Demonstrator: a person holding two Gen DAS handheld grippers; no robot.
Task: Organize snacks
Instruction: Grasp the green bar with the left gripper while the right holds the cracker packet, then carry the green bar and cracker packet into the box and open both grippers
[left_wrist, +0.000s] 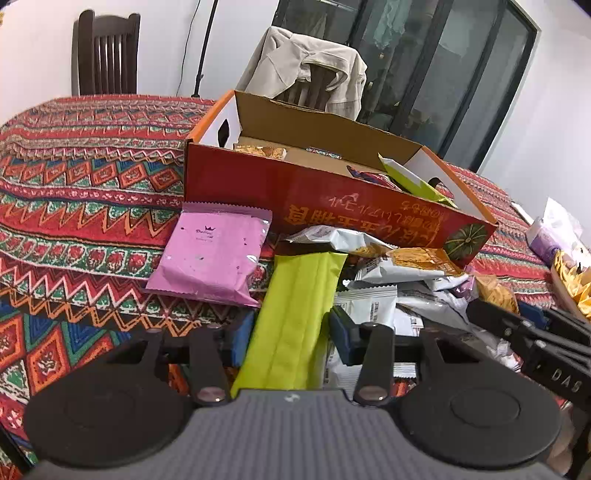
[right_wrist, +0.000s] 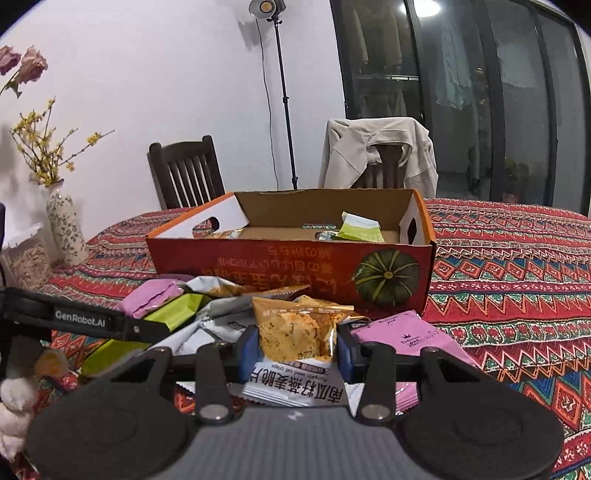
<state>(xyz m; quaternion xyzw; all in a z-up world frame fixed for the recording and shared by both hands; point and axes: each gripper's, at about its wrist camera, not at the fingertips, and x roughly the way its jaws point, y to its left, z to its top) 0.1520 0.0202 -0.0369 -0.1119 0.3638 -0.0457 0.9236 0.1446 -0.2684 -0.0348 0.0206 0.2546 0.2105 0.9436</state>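
Note:
A red cardboard box (left_wrist: 332, 199) with a pumpkin picture stands open on the table, a few snack packets inside; it also shows in the right wrist view (right_wrist: 288, 266). A pile of packets lies in front of it. My left gripper (left_wrist: 291, 332) is shut on a long lime-green packet (left_wrist: 295, 314). A pink packet (left_wrist: 212, 254) lies to its left. My right gripper (right_wrist: 293, 350) is shut on an orange crisp packet (right_wrist: 295, 332) above a white packet (right_wrist: 295, 387). The left gripper's arm (right_wrist: 81, 321) crosses the right wrist view at left.
A patterned red tablecloth (left_wrist: 74, 184) covers the table. Two dark chairs stand behind, one with a beige jacket (right_wrist: 376, 151). A vase with flowers (right_wrist: 62, 229) stands at the left table edge. Another pink packet (right_wrist: 413, 339) lies right of my right gripper.

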